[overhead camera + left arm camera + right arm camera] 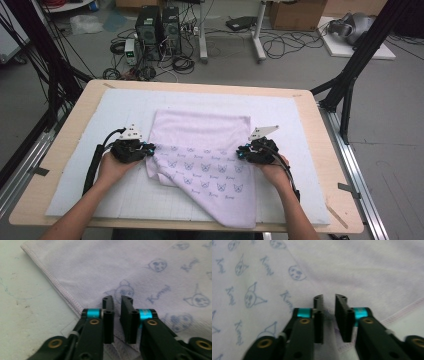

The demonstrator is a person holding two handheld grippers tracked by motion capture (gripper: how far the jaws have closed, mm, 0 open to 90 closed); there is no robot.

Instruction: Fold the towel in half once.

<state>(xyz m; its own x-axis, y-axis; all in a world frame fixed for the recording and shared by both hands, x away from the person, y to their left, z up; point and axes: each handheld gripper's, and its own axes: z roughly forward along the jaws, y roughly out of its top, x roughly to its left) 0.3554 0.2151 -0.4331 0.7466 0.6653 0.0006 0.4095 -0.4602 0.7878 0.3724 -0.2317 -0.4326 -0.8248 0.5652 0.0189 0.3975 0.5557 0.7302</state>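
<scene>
Left gripper view: towel edge lies between slightly parted jaws.

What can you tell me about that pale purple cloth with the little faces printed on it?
The cloth is a soft, towel-like lilac fabric with a stitched hem, printed on one side with small blue cat-like faces and script words; the other side is plain. It lies on the white mat, partly folded, so a printed flap slants across the plain layer toward the near edge. The left tongs and right tongs sit at its two side edges, jaws slightly apart with cloth in the gap; whether they pinch it is unclear.
</scene>
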